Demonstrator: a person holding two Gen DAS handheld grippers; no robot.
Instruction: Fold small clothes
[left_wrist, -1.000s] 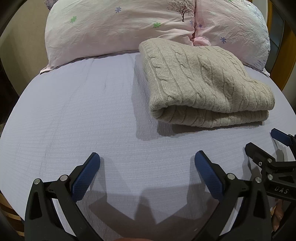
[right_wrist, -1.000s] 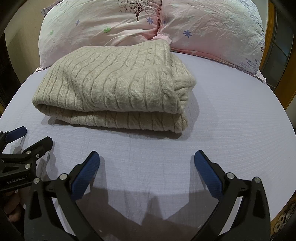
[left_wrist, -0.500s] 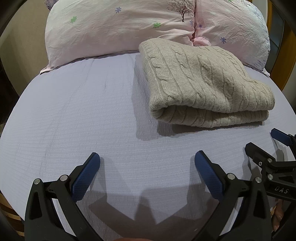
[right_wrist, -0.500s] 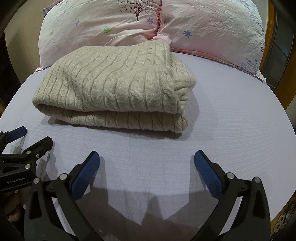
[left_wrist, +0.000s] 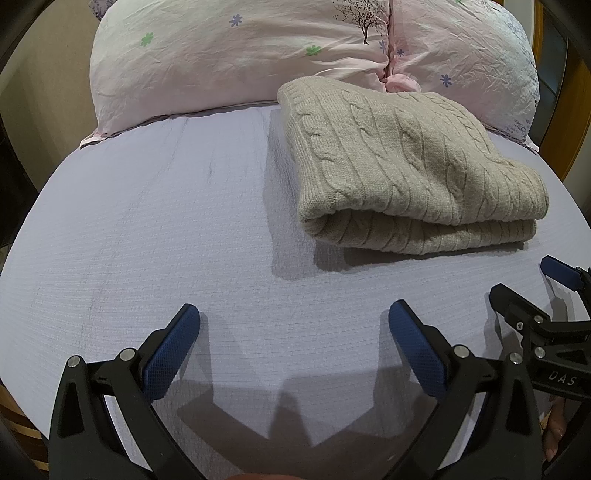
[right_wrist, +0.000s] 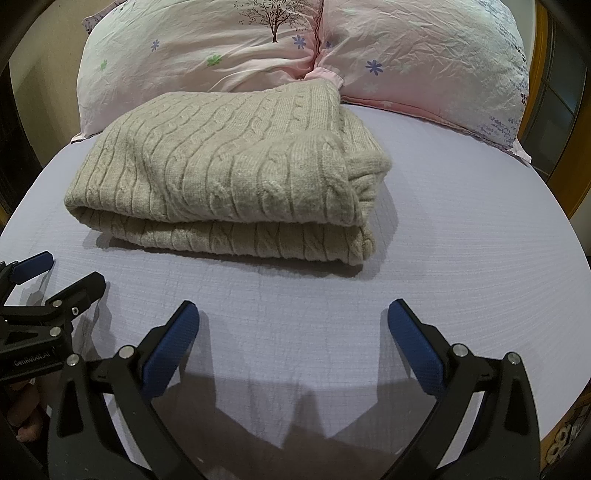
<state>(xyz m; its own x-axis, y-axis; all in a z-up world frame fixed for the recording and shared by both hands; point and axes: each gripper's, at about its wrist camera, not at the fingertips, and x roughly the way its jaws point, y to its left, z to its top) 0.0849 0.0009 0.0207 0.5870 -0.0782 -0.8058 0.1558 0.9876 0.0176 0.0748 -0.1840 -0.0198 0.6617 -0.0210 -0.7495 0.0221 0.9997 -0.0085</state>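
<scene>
A beige cable-knit sweater lies folded in a thick stack on the lilac bed sheet, near the pillows. It also shows in the right wrist view, left of centre. My left gripper is open and empty, low over the sheet in front of the sweater and to its left. My right gripper is open and empty, in front of the sweater's right end. Each gripper shows at the edge of the other's view: the right one, the left one.
Two pink floral pillows stand against the head of the bed behind the sweater. A wooden frame runs along the right side. The sheet lies bare left and right of the sweater.
</scene>
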